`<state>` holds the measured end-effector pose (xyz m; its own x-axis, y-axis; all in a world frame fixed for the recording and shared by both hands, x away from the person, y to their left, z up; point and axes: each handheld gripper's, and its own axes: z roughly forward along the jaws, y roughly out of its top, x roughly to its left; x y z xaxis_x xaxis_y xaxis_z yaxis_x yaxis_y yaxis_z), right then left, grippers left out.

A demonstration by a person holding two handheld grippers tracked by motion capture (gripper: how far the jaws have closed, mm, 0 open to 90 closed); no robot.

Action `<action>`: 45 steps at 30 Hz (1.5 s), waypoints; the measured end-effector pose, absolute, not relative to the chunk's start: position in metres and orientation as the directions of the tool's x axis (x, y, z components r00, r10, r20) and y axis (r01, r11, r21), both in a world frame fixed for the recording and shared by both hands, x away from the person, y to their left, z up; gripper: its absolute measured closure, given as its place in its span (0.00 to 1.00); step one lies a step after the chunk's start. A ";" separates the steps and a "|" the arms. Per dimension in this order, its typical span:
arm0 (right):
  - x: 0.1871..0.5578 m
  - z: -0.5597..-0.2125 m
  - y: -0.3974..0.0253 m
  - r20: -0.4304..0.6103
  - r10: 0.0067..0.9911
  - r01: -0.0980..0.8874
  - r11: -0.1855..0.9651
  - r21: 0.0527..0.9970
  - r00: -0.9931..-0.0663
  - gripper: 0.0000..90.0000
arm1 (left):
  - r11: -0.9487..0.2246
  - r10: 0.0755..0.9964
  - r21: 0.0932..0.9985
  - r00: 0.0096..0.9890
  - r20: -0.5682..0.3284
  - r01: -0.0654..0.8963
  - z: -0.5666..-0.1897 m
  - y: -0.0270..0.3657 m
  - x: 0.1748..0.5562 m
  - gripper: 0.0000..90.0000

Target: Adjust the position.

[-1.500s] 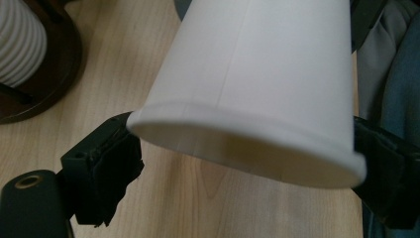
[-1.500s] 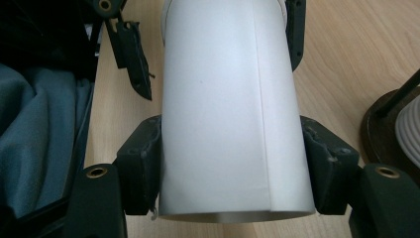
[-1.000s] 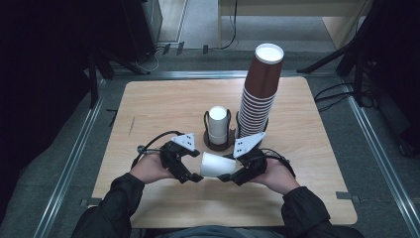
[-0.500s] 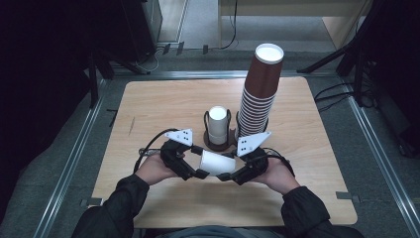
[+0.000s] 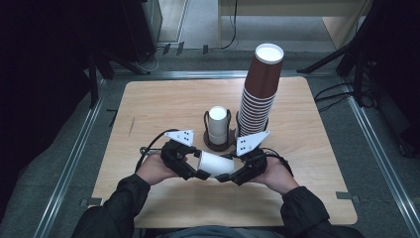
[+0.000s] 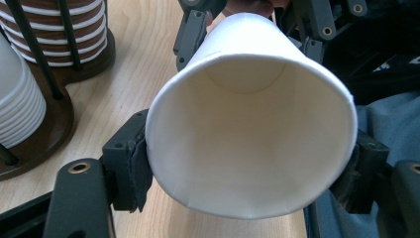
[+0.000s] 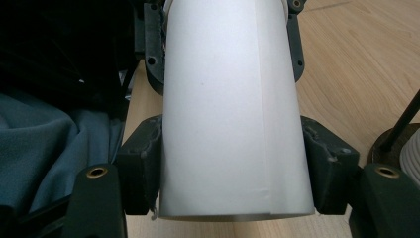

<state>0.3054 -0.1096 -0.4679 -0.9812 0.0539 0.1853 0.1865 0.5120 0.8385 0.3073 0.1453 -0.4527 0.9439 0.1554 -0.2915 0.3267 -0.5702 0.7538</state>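
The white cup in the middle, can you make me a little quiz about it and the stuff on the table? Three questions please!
1. True or false: the white cup lies on its side, with both the left gripper and the right gripper clamped on it.
2. Which stack is taller: A) the brown cups, or B) the white cups in the holder?
3. Fill in: in the left gripper view you look into the cup's ____ end.

Key: 1 true. 2 A. 3 open.
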 end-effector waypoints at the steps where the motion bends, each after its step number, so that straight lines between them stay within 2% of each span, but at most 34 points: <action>1: 0.305 -0.468 -0.110 0.189 0.051 0.188 0.509 0.840 -0.981 0.38 | -0.570 0.155 0.754 0.944 -0.291 0.325 -0.452 0.145 0.307 0.29; 5: 0.305 -0.467 -0.110 0.193 0.051 0.192 0.507 0.840 -0.980 0.37 | -0.581 0.154 0.748 0.945 -0.288 0.322 -0.452 0.145 0.306 0.30; 7: 0.306 -0.470 -0.108 0.219 0.071 0.223 0.529 0.819 -0.973 0.24 | -0.588 0.157 0.743 0.947 -0.281 0.318 -0.451 0.145 0.306 0.30; 8: 0.307 -0.471 -0.107 0.244 0.087 0.251 0.540 0.803 -0.966 0.22 | -0.592 0.156 0.740 0.946 -0.285 0.320 -0.451 0.145 0.306 0.30; 17: 0.308 -0.476 -0.106 0.218 0.123 0.248 0.593 0.766 -0.968 0.24 | -0.632 0.198 0.702 0.944 -0.266 0.330 -0.448 0.152 0.310 0.30; 22: 0.309 -0.479 -0.106 0.198 0.148 0.247 0.620 0.745 -0.969 0.25 | -0.679 0.237 0.648 0.938 -0.253 0.346 -0.450 0.151 0.311 0.30; 38: 0.308 -0.488 -0.100 0.145 0.173 0.225 0.690 0.688 -0.974 0.25 | -0.801 0.259 0.508 0.949 -0.182 0.316 -0.463 0.130 0.311 0.30; 40: 0.309 -0.489 -0.099 0.141 0.163 0.216 0.693 0.687 -0.976 0.26 | -0.818 0.258 0.491 0.954 -0.152 0.300 -0.464 0.126 0.310 0.30; 45: 0.307 -0.492 -0.095 0.142 0.156 0.211 0.710 0.671 -0.978 0.26 | -0.823 0.250 0.485 0.955 -0.157 0.295 -0.463 0.121 0.309 0.30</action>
<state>0.3070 -0.0955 -0.4916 -0.9776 0.1558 0.1417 0.2106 0.7105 0.6715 0.3091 0.1206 -0.4634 0.9554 0.2505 -0.1566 0.2953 -0.8234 0.4846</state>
